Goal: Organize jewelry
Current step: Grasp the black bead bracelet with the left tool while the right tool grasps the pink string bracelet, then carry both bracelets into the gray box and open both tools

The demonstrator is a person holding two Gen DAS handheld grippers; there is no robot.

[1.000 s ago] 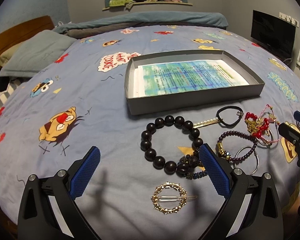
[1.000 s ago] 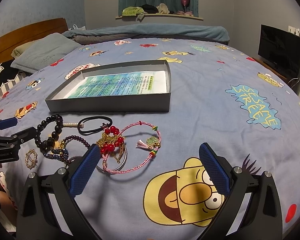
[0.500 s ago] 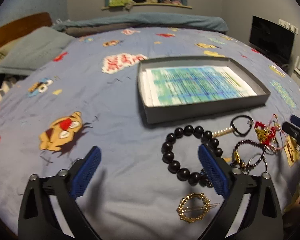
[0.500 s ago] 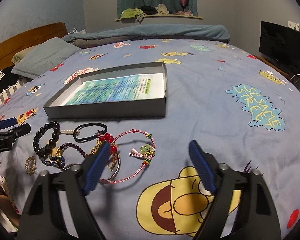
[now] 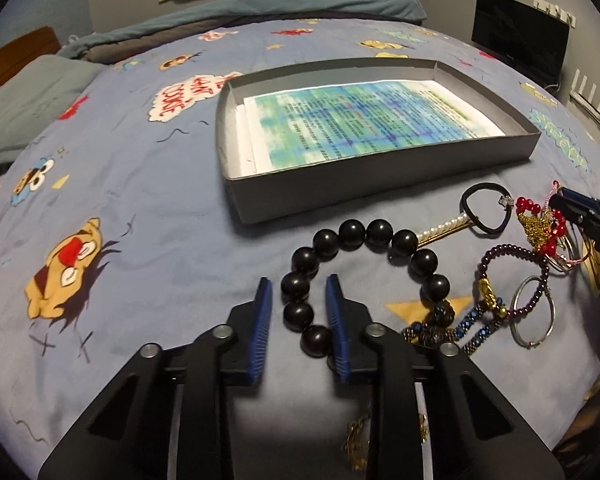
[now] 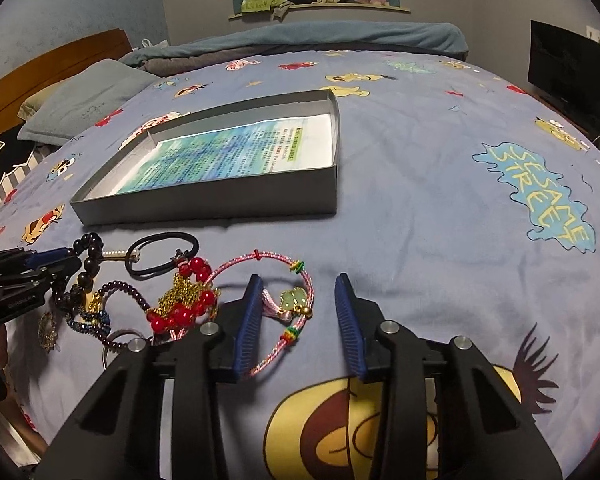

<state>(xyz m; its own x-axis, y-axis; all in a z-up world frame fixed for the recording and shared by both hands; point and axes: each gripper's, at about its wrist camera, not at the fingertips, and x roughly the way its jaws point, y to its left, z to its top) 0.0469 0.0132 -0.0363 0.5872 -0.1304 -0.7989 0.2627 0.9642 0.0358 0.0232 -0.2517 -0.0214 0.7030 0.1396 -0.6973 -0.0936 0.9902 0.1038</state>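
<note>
My left gripper (image 5: pixel 298 280) is closing, with the left side of the black bead bracelet (image 5: pixel 380 232) between its blue pads; a small gap still shows beside the beads. My right gripper (image 6: pixel 299 277) is also closing, and the pink cord bracelet (image 6: pixel 300 304) with its green charm lies between its pads, with room on the right side. A grey box tray (image 5: pixel 380 184) lined with printed paper sits just beyond the jewelry. Between the two grippers lie a black hair tie (image 6: pixel 162 254), a red-bead and gold chain piece (image 6: pixel 180 304) and a purple bead bracelet (image 5: pixel 516 252).
A silver ring (image 5: pixel 534 312), a blue beaded piece (image 5: pixel 468 328) and a gold round hair clip (image 6: pixel 46 328) lie near the bed's front edge. A pillow (image 6: pixel 84 100) and a folded blanket (image 6: pixel 300 40) are at the far side. A dark screen (image 6: pixel 572 72) stands at the right.
Both grippers came forward and down onto the jewelry while their jaws narrowed a lot. The left now straddles the black beads and the right straddles the pink cord bracelet.
</note>
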